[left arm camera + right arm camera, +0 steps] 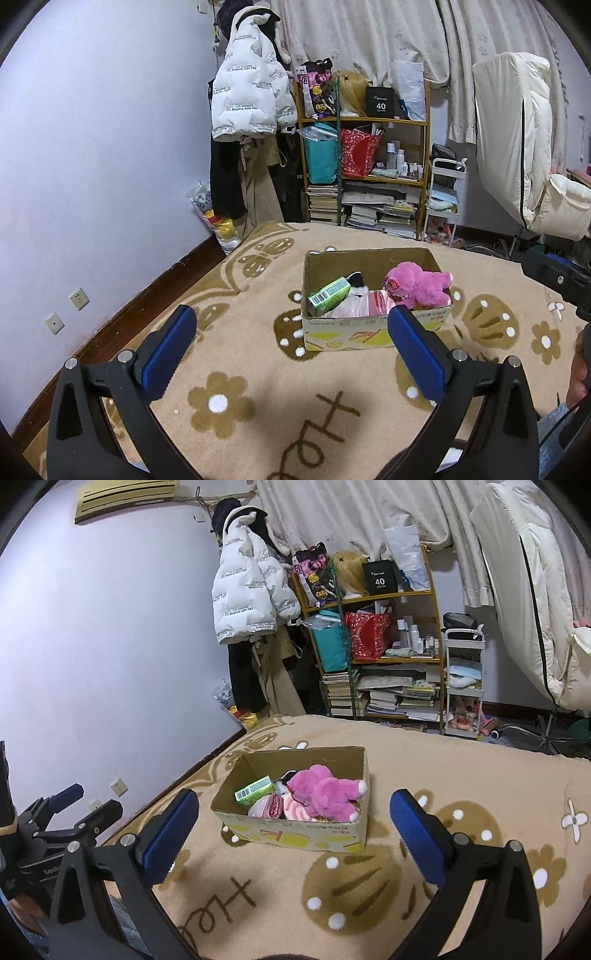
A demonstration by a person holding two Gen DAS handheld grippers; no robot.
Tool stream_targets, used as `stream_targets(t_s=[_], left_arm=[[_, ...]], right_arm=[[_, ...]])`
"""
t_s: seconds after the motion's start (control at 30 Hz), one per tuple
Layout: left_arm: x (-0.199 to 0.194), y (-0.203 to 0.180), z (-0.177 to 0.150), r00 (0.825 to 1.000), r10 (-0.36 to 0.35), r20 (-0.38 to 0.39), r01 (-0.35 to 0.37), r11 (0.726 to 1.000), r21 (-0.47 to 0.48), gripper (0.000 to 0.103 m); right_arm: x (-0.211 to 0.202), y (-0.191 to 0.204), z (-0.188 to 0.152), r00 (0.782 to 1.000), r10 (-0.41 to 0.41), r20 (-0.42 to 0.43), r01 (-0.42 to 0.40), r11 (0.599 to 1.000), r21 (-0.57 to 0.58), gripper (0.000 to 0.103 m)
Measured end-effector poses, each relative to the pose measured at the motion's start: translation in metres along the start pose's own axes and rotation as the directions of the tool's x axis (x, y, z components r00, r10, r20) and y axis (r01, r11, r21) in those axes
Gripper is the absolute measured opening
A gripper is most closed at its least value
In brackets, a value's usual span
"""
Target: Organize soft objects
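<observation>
A cardboard box (369, 334) (295, 836) stands on the beige patterned blanket. Inside lie a pink plush toy (417, 284) (325, 792), a green carton (328, 293) (255, 790), a pink striped soft item (364, 304) (291, 808) and a black-and-white plush (356, 282). My left gripper (291, 347) is open and empty, held short of the box. My right gripper (295, 834) is open and empty, also short of the box. The left gripper also shows at the left edge of the right wrist view (66, 812).
The blanket (240, 332) (424, 775) covers a bed against the lilac wall. Behind stand a cluttered wooden shelf (364, 122) (380, 598), a hanging white puffer jacket (247, 92) (247, 590), a white cart (443, 199) (463, 686) and a chair with a cream coat (517, 147).
</observation>
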State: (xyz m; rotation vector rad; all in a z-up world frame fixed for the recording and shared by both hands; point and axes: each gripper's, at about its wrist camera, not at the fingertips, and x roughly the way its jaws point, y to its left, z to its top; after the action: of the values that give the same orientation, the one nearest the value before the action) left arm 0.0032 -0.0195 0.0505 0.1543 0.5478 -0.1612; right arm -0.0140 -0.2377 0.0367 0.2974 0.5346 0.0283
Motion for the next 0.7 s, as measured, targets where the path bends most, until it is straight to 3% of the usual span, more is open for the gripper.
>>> stream_targets(t_s=[0.1,0.7], left_arm=[[0.001,0.002,-0.004,0.999,0.03,0.012,-0.03,1.0,-0.008,0.102],[0.047,-0.005,-0.023,0.995,-0.031,-0.096,0.035,0.999,0.037,0.102]], right_arm=[[0.0,0.0,-0.008,1.0,-0.019,0.014,0.019,0.999,-0.028,0.103],[0.036,-0.02,-0.037,0.996,-0.083,-0.037,0.081,0.996,-0.044,0.103]])
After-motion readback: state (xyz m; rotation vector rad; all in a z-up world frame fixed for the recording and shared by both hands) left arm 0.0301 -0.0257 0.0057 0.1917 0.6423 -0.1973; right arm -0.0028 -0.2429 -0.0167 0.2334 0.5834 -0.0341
